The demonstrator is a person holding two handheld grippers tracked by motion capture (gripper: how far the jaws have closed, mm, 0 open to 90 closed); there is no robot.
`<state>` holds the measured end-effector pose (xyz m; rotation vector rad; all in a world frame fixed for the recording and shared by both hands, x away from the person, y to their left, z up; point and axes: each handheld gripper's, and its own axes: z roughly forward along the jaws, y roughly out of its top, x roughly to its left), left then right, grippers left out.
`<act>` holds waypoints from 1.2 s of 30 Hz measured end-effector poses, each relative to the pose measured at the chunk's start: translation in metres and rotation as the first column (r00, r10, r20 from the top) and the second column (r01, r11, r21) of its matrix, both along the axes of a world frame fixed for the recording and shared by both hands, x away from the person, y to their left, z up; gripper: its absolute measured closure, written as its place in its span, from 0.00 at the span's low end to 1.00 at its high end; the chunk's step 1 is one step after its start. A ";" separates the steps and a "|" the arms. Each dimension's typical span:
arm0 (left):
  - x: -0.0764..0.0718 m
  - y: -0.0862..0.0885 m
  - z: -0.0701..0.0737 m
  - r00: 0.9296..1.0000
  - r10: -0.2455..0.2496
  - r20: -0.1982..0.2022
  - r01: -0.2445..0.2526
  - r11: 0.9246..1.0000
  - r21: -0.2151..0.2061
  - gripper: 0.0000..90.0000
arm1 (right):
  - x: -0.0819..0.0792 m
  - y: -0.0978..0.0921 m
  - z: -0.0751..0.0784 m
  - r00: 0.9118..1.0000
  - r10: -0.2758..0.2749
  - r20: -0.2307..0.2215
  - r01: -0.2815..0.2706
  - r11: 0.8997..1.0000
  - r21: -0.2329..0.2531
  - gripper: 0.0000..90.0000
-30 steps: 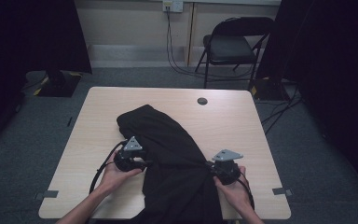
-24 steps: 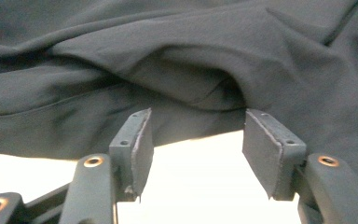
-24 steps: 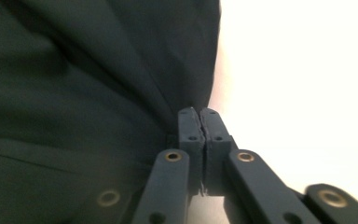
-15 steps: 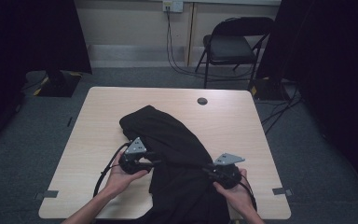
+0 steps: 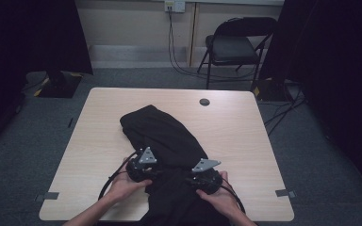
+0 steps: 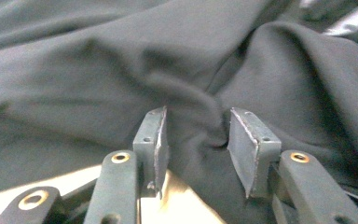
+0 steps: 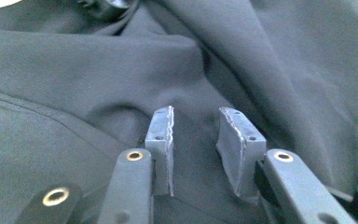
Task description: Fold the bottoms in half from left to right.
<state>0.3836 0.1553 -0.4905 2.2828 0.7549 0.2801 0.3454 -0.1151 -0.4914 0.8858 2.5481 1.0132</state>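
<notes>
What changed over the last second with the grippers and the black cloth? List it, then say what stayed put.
Both grippers drew toward each other over the black garment: the left gripper slid right, the right gripper slid left, bunching the near cloth between them. In the gripper views both pairs of jaws stand apart, with cloth bulging between the left pair. The far end of the garment, the table and the chair stayed put.

text: none legible | labels: none | brands: none | numbers: none | signs: none

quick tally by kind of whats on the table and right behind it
black garment: 1
handheld tool: 2, left and right
table: 1
folding chair: 1
total: 5
</notes>
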 end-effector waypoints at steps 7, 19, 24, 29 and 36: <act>-0.001 0.058 0.002 0.992 0.126 -0.025 -0.126 0.992 0.018 0.62 | 0.003 0.055 -0.004 0.997 0.072 0.025 -0.073 0.997 0.036 0.73; -0.024 0.076 0.014 0.984 0.158 -0.080 -0.159 0.987 -0.010 0.45 | -0.021 0.012 0.022 0.999 -0.033 0.037 0.031 0.998 0.046 0.55; -0.016 0.067 0.024 0.986 0.165 -0.007 -0.165 0.984 -0.070 0.49 | -0.041 -0.014 0.025 0.999 -0.040 0.005 0.039 0.995 0.095 0.66; 0.002 0.050 0.015 0.988 0.152 -0.009 -0.152 0.987 -0.048 0.54 | -0.048 0.009 0.013 0.998 0.060 -0.021 -0.059 0.997 0.057 0.66; 0.001 0.053 0.000 0.991 0.131 0.004 -0.131 0.991 0.005 0.53 | -0.044 0.020 0.003 0.999 0.033 0.031 -0.031 0.997 -0.064 0.61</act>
